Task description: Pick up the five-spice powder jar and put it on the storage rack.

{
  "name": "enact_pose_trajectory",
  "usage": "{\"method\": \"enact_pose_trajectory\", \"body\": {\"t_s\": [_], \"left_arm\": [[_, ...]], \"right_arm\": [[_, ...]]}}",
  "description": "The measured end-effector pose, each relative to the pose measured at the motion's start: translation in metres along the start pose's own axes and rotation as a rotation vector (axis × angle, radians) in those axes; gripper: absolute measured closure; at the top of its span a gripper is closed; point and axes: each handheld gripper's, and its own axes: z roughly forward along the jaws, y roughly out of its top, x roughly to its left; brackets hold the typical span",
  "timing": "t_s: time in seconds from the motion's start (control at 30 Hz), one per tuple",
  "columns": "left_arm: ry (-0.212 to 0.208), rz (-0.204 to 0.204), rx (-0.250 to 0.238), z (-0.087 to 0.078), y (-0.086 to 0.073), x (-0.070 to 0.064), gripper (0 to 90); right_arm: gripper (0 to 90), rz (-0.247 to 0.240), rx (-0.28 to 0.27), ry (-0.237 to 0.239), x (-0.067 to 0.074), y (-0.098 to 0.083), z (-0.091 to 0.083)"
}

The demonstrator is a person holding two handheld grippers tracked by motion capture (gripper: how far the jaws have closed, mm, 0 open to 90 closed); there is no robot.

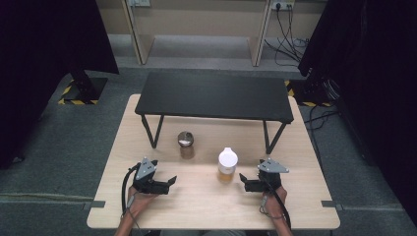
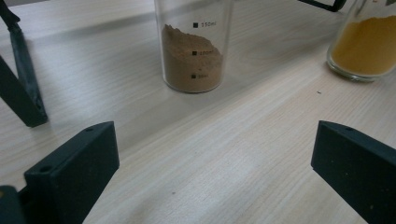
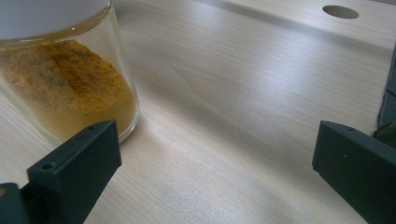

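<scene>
A clear measuring beaker (image 1: 186, 144) (image 2: 194, 46) partly filled with brown powder stands on the wooden table (image 1: 206, 206). To its right stands a glass jar (image 1: 227, 165) (image 2: 366, 42) (image 3: 65, 79) of orange-yellow powder with a white lid. My left gripper (image 1: 168, 183) (image 2: 215, 154) is open and empty, resting near the table's front, short of the beaker. My right gripper (image 1: 244, 182) (image 3: 215, 149) is open just right of the jar, with its left jaw close beside the glass and nothing between the jaws.
A low black bench (image 1: 214, 96) stands across the back half of the table. Its legs (image 1: 153, 130) (image 2: 21, 88) come down behind the beaker and jar. A round hole (image 3: 341, 11) sits in the tabletop. Bare wood lies between the two grippers.
</scene>
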Motion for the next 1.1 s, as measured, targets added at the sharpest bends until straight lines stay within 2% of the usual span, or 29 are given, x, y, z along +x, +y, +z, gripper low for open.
{"method": "enact_pose_trajectory", "body": {"t_s": [0.27,0.43,0.53,0.8,0.93,1.1], "left_arm": [[0.014,-0.012,-0.021,0.001,0.002,-0.002,0.0],[0.009,-0.026,-0.043,0.007,0.010,-0.002,0.0],[0.014,-0.013,-0.029,0.015,0.022,-0.004,0.0],[0.037,-0.001,-0.043,0.034,0.054,-0.006,0.2],[0.055,-0.005,-0.026,0.043,0.071,-0.006,0.1],[0.073,0.004,-0.005,0.055,0.083,-0.009,0.4]], "right_arm": [[1.1,0.002,0.001,0.001,0.000,0.000,0.000],[1.1,0.007,-0.002,0.004,-0.002,0.000,0.000],[1.1,0.006,-0.002,0.002,-0.001,0.000,0.000],[1.1,0.010,-0.003,0.011,-0.003,0.000,0.000],[1.1,0.012,-0.004,0.012,-0.004,-0.001,0.000],[1.1,0.012,-0.002,0.014,-0.004,0.000,0.000]]}}
